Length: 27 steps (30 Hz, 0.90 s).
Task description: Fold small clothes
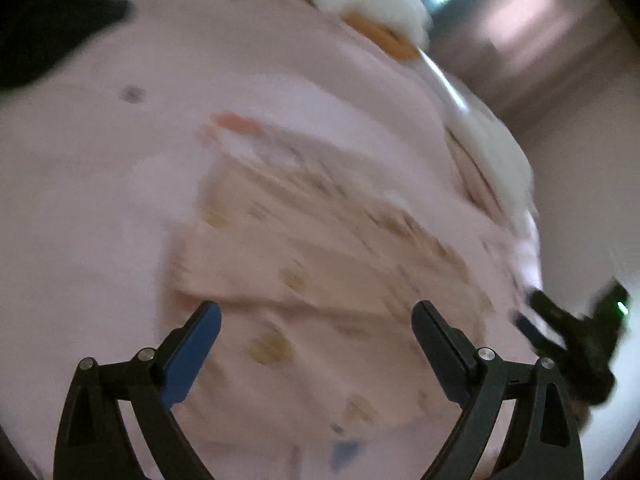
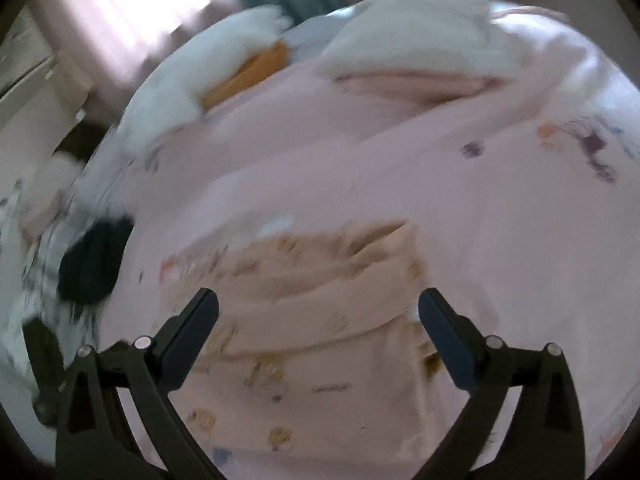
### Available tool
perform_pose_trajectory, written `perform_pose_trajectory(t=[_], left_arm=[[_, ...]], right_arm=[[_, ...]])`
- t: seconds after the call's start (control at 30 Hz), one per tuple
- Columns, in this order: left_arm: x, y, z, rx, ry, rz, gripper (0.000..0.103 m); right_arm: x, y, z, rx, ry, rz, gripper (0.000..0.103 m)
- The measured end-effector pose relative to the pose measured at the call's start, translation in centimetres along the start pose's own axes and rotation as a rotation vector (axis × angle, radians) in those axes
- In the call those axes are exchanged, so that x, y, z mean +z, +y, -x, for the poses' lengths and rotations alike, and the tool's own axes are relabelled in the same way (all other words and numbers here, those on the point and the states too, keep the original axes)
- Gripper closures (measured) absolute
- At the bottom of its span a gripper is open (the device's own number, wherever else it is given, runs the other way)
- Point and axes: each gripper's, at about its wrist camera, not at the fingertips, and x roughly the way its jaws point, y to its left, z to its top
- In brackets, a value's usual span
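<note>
Fabric lies folded on a pink bed sheet [image 2: 460,184]: a peach printed garment [image 2: 320,280] rests below both claws, its folded edges blurred. The left claw [image 1: 316,322] and right claw [image 2: 318,312] hang released, fingers spread wide, nothing between them. White pillows [image 2: 408,44] line the far edge; a dark item [image 2: 94,264] sits leftward. Bare sheet surrounds the garment.

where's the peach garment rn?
The peach garment lies folded on the pink sheet, low-centre in both wrist views, beneath the open right gripper and left gripper; neither touches it.
</note>
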Motion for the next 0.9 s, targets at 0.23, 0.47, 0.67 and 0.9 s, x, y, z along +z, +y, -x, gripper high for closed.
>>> perform_pose_trajectory(t=[0.23,0.47,0.67,0.9], left_arm=[[-1.1,-1.2,-4.2,-0.007,0.087,-0.077,0.008],[-0.6,-0.8,-4.2,0.049,0.046,-0.091,0.059],[-0.7,-1.0,-4.3,0.07,0.039,-0.121,0.059],[3.5,-1.9,-5.2,0.139,-0.066,-0.103,0.059]], right_arm=[[-0.9,0.4,-4.3,-0.035,0.207,0.102,0.013],[-0.3,0.0,-4.7,-0.105,0.172,0.129,0.078],[-0.1,-0.8,-4.5,-0.088,0.144,0.11,0.085],[3.6,-0.3,-5.7,-0.102,0.086,0.077,0.085]])
